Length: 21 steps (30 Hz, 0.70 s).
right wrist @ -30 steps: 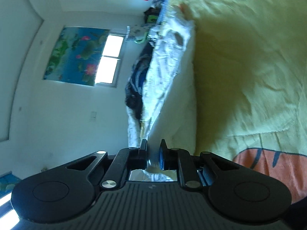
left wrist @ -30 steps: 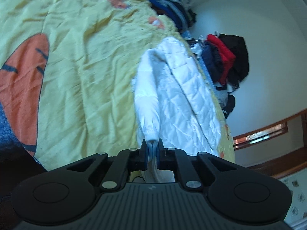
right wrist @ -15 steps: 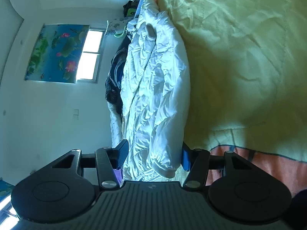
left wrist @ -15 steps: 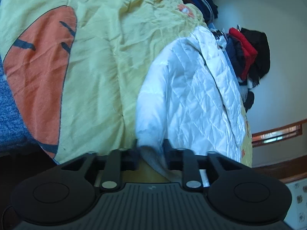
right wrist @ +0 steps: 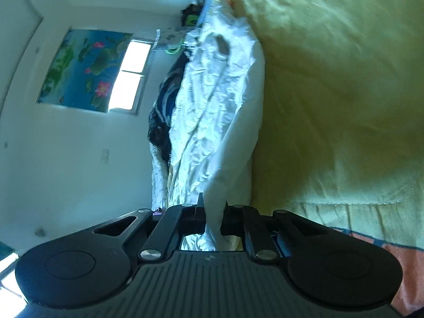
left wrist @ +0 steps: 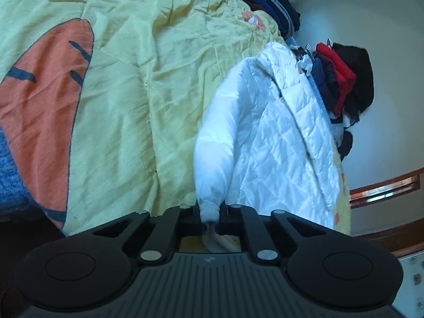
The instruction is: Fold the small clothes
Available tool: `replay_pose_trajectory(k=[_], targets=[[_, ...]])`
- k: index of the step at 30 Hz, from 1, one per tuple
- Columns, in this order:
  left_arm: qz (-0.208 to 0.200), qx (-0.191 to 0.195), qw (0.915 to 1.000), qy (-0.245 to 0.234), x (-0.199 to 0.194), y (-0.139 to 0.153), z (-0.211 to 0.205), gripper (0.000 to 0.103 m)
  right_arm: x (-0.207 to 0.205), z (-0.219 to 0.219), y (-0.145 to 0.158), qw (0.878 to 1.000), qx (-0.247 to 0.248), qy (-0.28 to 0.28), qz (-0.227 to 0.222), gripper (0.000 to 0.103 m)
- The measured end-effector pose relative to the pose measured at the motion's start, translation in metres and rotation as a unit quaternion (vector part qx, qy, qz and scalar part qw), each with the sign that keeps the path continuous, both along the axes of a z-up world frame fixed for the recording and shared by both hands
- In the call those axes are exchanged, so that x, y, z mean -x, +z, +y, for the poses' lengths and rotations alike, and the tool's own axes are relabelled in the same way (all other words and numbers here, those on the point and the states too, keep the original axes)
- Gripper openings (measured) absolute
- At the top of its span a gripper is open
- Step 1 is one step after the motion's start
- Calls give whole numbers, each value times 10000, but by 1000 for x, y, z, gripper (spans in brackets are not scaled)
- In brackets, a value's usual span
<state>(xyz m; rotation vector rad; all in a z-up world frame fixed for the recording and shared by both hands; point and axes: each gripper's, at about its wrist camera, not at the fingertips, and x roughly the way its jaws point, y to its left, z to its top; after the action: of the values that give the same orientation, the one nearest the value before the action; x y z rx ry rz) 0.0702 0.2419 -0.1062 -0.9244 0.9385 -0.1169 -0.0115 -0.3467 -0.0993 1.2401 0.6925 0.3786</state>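
A white quilted jacket (left wrist: 281, 137) lies on the yellow bedspread (left wrist: 148, 84). My left gripper (left wrist: 210, 212) is shut on the cuff of one sleeve (left wrist: 212, 169), which stretches from the jaws up to the shoulder. In the right wrist view the same jacket (right wrist: 206, 111) lies along the bed's edge. My right gripper (right wrist: 212, 212) is shut on the other sleeve (right wrist: 233, 145), and the cloth runs taut between the jaws.
The bedspread (right wrist: 339, 92) has orange patches (left wrist: 45, 111). A pile of dark, blue and red clothes (left wrist: 341, 76) sits beyond the jacket by the wall. More dark clothes (left wrist: 267, 2) lie at the far bed edge. A window (right wrist: 129, 76) and a poster (right wrist: 82, 69) hang on the wall.
Both grippers were shut on the sleeves a second ago, opened half a second ago, and are shut on the sleeves again now. The jacket lies flatter and more spread out than before.
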Motion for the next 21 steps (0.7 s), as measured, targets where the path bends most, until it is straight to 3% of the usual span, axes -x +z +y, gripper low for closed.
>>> replay_pose_trajectory(k=[8,13,16,21], targets=[[-435,33,9985,-331,26,39,3,6,25,-9,13,9997,-121,152,-137,12],[-708,-572,9939,-627,38,61,-5,6,47,-15,13,9981,-544,215,-184,12],[-751,-708,9924,-664,23,71,-13,6,38,-21,20,9966,-753,205,-248,12],[-822,-446,9942,-534,-27,93,-15,6,-11,-29,39,9924,-1098,123,-536,12]])
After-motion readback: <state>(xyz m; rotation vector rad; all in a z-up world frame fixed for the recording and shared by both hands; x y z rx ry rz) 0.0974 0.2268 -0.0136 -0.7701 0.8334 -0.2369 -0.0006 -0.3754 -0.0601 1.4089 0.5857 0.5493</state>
